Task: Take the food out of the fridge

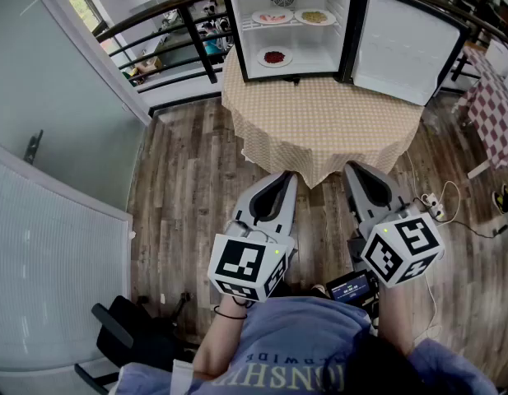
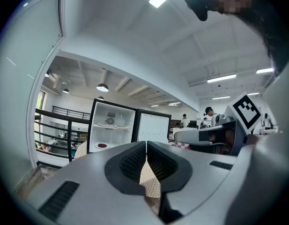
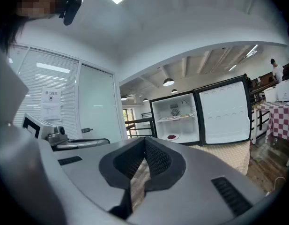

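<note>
A small black fridge (image 1: 291,25) stands open on a round table (image 1: 319,122) covered with a yellow checked cloth. On its upper shelf lie a plate of pink food (image 1: 272,16) and a plate of yellowish food (image 1: 314,16). A plate of red food (image 1: 274,57) rests on the bottom. My left gripper (image 1: 286,178) and right gripper (image 1: 351,169) hang side by side near the table's front edge, well short of the fridge. Both are shut with nothing between the jaws. The left gripper view shows the fridge (image 2: 111,128) far ahead, and the right gripper view shows the fridge (image 3: 174,121) likewise.
The fridge door (image 1: 406,44) swings out to the right over the table. A black railing (image 1: 163,35) runs at the left behind the table. A red checked table (image 1: 496,109) is at the right, cables and a power strip (image 1: 431,202) lie on the wooden floor.
</note>
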A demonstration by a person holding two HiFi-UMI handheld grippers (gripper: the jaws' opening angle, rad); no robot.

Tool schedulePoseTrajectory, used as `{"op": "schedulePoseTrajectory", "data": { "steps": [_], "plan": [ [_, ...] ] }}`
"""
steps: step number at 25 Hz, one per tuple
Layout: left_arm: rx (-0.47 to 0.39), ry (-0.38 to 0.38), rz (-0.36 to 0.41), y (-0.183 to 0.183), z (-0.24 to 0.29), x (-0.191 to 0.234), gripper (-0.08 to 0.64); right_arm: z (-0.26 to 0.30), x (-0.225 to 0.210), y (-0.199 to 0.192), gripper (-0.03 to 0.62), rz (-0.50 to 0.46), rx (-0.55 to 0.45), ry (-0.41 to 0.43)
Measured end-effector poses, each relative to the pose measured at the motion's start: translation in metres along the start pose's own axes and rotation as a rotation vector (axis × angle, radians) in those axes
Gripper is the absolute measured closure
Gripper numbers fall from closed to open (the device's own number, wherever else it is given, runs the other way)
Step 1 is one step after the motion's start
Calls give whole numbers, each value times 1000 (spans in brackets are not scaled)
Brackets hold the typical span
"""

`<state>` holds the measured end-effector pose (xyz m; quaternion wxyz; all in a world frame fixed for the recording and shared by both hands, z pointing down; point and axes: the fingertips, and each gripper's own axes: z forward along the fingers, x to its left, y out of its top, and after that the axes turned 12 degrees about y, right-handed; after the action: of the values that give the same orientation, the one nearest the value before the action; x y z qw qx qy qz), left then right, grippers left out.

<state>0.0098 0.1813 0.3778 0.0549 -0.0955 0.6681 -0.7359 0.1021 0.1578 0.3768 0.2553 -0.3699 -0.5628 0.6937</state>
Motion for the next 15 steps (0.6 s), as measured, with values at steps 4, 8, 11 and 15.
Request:
{"op": "schedulePoseTrajectory", "data": {
  "steps": [4, 8, 11, 15],
  "plan": [
    [6, -9, -2, 0, 2, 12, 541, 12, 4, -2, 575, 10, -6, -14],
    [16, -14, 0, 0, 10, 31, 541, 28, 5, -4, 575, 13, -4, -29],
    [18, -19, -1, -1, 17, 47, 541, 41, 0, -7, 575, 24, -3, -51],
    [22, -36, 1, -2, 26, 70, 541, 62, 2, -8, 575, 38, -15, -63]
  ]
}}
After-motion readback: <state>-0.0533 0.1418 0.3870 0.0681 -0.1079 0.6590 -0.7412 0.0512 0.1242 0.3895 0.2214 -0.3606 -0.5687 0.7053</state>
